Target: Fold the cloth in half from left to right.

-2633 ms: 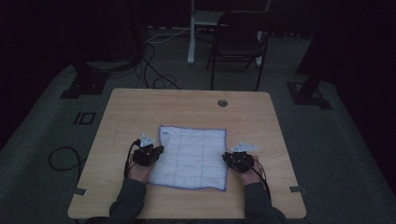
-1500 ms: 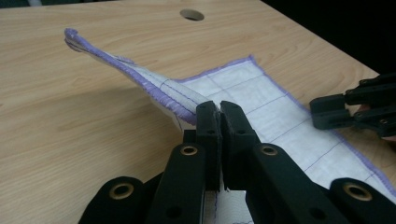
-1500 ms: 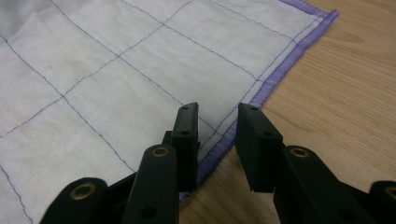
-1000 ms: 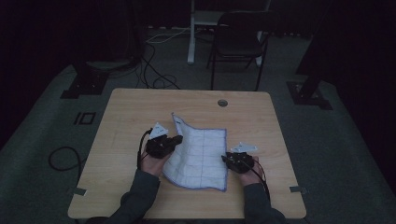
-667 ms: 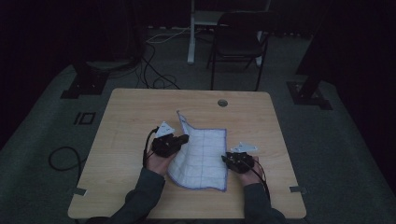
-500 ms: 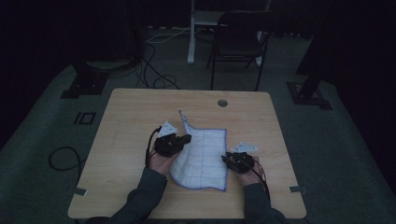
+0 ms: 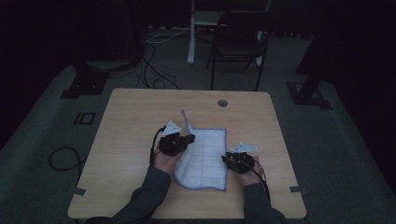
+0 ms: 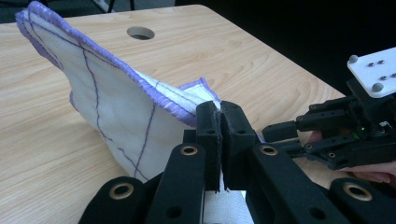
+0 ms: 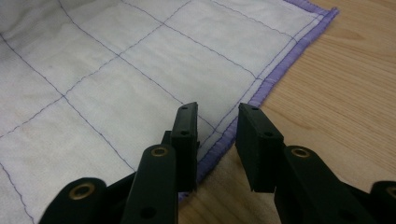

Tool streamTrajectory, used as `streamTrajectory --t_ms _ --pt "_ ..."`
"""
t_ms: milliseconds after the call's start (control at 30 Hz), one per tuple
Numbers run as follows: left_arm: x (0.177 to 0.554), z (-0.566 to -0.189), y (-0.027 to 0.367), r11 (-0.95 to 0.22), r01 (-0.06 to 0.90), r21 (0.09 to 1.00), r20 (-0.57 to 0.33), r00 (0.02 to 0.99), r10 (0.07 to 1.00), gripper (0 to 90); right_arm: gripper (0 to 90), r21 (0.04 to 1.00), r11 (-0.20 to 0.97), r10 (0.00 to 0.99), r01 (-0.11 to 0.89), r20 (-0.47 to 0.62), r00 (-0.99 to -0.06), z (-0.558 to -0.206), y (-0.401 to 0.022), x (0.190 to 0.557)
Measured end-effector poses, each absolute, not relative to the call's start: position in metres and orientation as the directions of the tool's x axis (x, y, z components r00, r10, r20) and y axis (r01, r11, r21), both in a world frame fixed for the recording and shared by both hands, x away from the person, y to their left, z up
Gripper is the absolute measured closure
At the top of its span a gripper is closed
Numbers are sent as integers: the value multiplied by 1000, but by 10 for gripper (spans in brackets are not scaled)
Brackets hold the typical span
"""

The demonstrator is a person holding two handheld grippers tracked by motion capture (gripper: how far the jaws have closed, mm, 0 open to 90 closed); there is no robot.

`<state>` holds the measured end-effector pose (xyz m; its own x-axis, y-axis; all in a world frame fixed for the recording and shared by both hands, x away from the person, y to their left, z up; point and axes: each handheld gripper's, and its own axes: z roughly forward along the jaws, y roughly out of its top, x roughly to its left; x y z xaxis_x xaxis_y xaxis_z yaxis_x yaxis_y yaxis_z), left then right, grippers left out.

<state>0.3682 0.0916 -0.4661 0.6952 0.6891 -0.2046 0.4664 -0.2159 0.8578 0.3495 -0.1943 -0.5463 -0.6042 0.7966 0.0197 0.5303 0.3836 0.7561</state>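
Left gripper (image 8: 219, 140) clamped on cloth (image 7: 205, 154) left edge, lifted mid-table. Right gripper (image 9: 215, 140) parted, straddling right hem, unpinched. Fold line running near-far; free edge just right of the raised flap.

We see that the left gripper (image 7: 187, 139), its jaws clamped on the cloth (image 7: 205, 158), has travelled from the left of centre toward the middle of the high view. The cloth's left edge, formerly flat on the tabletop (image 7: 130, 121), now stands lifted and folding rightward, one corner peaking above the gripper.
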Motion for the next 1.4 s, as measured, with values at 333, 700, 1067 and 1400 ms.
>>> streamTrajectory --t_ms 333,700,1067,1400 --pt "371 -473 79 -237 473 849 -208 710 673 877 695 756 386 796 528 17 -605 -546 -194 349" --pt "379 -490 61 -282 499 820 -214 723 657 877 694 756 385 796 529 17 -604 -546 -194 349" --pt "383 -501 42 -335 514 789 -210 739 640 876 694 756 384 796 530 19 -605 -546 -194 349" --pt "387 -495 30 -341 506 792 -201 745 636 876 694 755 384 796 531 20 -605 -546 -194 349"
